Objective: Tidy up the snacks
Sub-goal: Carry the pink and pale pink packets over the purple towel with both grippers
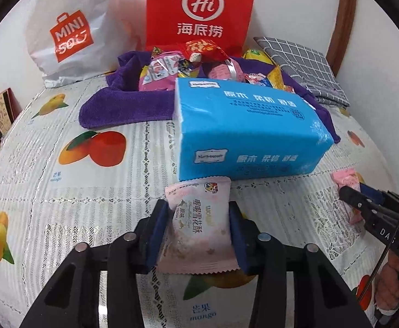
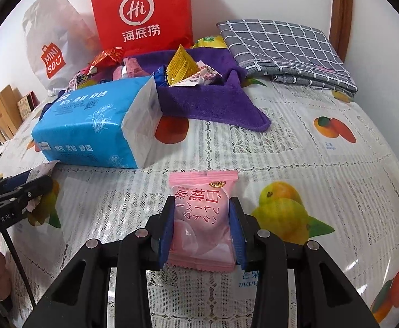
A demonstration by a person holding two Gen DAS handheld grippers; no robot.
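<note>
Left tongs (image 1: 199, 232) pinch a pale pink snack pack (image 1: 198, 229), lower centre of the left wrist view, w/ both blue pads on its sides. Right tongs (image 2: 201, 232) pinch a brighter pink peach-print pack (image 2: 203, 218), lower centre of the right wrist view. Both packs sit low over the counter (image 2: 322, 164) w/ its fruit-print lace cover; can't tell if they touch it.

The rest of the snacks lie heaped on the purple towel (image 2: 213, 104) at upper centre, just behind the blue tissue pack (image 1: 243, 131), w/ a red bag (image 1: 201, 11) and a white bag (image 1: 71, 27) against the wall.

Risks, as I judge them:
- Wrappers are slick and puffy, so a pack could squirt out of the pads or twist if swung fast.
- The tissue pack sits btwn the tongs and the towel, so a low carry would clip it.
- A hard squeeze may crush the soft filling.
- The two tongs work near each other and could bump.
</note>
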